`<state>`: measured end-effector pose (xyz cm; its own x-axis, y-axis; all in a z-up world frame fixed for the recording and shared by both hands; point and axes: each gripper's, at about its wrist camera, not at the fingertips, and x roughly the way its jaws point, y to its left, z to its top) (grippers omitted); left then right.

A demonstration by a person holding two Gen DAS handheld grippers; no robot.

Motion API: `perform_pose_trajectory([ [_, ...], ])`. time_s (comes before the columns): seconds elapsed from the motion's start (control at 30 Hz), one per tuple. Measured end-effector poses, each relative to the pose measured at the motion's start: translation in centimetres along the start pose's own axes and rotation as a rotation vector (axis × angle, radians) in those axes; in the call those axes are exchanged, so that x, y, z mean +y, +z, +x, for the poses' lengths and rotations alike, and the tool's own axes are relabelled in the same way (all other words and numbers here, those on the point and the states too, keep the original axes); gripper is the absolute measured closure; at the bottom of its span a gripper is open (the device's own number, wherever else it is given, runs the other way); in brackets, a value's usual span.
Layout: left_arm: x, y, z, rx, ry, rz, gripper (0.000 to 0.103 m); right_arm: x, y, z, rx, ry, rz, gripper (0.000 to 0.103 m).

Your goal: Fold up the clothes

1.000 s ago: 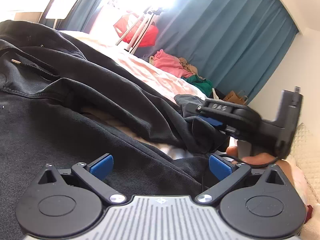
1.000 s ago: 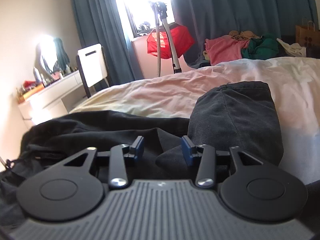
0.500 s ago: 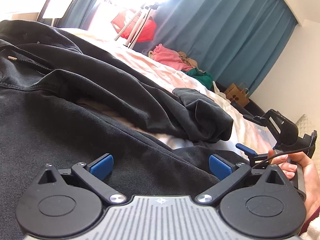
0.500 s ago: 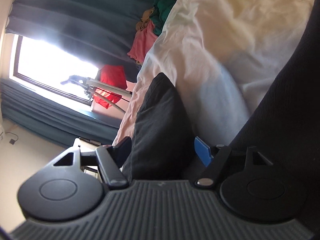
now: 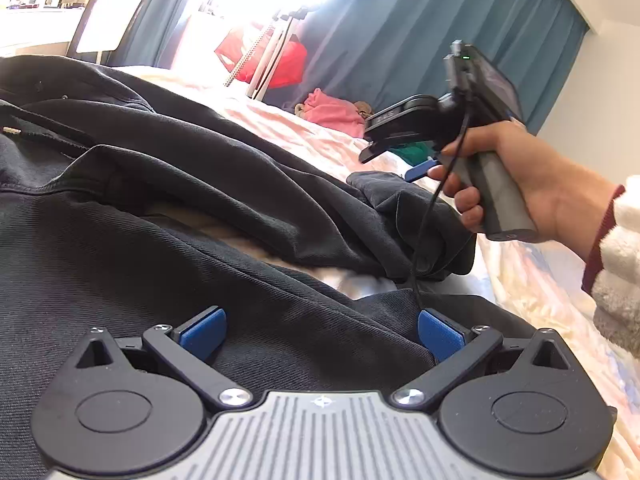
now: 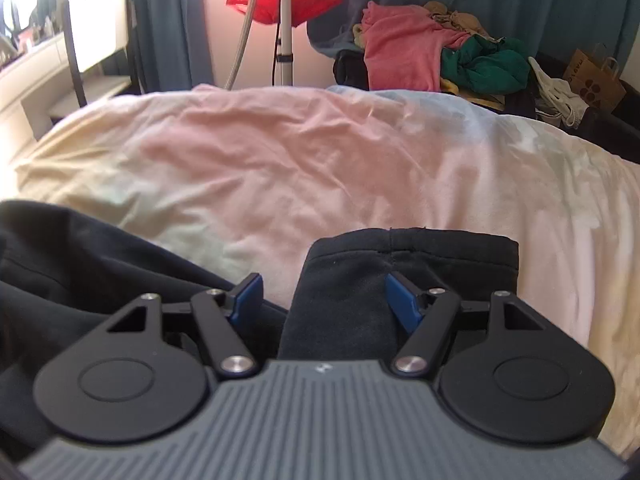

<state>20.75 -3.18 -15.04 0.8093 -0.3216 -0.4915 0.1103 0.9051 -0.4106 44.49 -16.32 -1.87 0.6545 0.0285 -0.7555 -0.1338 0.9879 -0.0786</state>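
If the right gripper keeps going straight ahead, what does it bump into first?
Probably the black sleeve cuff, which lies right under and ahead of the right gripper. Its jaws are closing, not yet pressing on it. Beyond the cuff is only the pale bedsheet.

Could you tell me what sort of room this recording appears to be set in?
Most likely a bedroom: a bed with a rumpled pastel sheet, blue curtains over a bright window, and a pile of clothes heaped beyond the bed.
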Motion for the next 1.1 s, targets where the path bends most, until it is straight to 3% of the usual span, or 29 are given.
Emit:
perform_pose_trajectory([
  [0.07, 0.1, 0.0, 0.0, 0.0, -0.005, 0.002, 0.0, 0.5, -0.3, 1.8, 0.055, -0.066, -0.039, 0.036],
  [0.13, 0.2, 0.0, 0.0, -0.001, -0.01, 0.0, 0.0, -0.5, -0.7, 2.5, 0.074, -0.094, -0.014, 0.052],
  [0.2, 0.3, 0.1, 0.0, 0.002, -0.014, -0.01, 0.0, -2.1, -0.9, 2.6, 0.083, -0.104, 0.042, 0.094],
  [0.3, 0.5, 0.2, -0.3, 0.001, -0.021, -0.024, 0.0, -5.7, -0.8, 0.2, 0.007, -0.151, 0.125, 0.098],
  [0.47, 0.5, 0.4, -0.7, -0.004, -0.026, -0.025, 0.0, -14.2, 1.2, -6.6, -0.188, -0.21, 0.383, 0.098],
  [0.53, 0.6, 0.5, -1.0, -0.017, -0.017, -0.018, 0.0, -17.6, 1.1, -9.3, -0.305, -0.171, 0.482, 0.098],
  [0.63, 1.0, 0.7, -1.3, -0.03, -0.001, -0.028, 0.0, -21.9, -1.5, -13.8, -0.569, -0.041, 0.603, 0.098],
  [0.7, 1.1, 0.7, -1.4, -0.029, 0.001, -0.039, 0.0, -24.4, -4.9, -14.8, -0.63, -0.021, 0.675, 0.098],
  [0.8, 1.0, 0.6, -1.4, -0.022, 0.002, -0.034, 0.0, -28.0, -11.9, -13.9, -0.607, -0.016, 0.785, 0.098],
  [0.97, 0.6, 0.3, -1.5, -0.017, 0.006, -0.015, 0.0, -30.3, -24.1, -8.3, -0.355, -0.033, 0.97, 0.098],
  [1.07, 0.5, 0.0, -1.5, -0.011, 0.012, -0.01, 0.0, -30.8, -28.8, -6.6, -0.347, 0.058, 1.105, 0.098],
  [1.1, 0.5, -0.1, -1.5, -0.009, 0.018, -0.01, 0.0, -31.0, -29.0, -6.5, -0.345, 0.077, 1.128, 0.098],
])
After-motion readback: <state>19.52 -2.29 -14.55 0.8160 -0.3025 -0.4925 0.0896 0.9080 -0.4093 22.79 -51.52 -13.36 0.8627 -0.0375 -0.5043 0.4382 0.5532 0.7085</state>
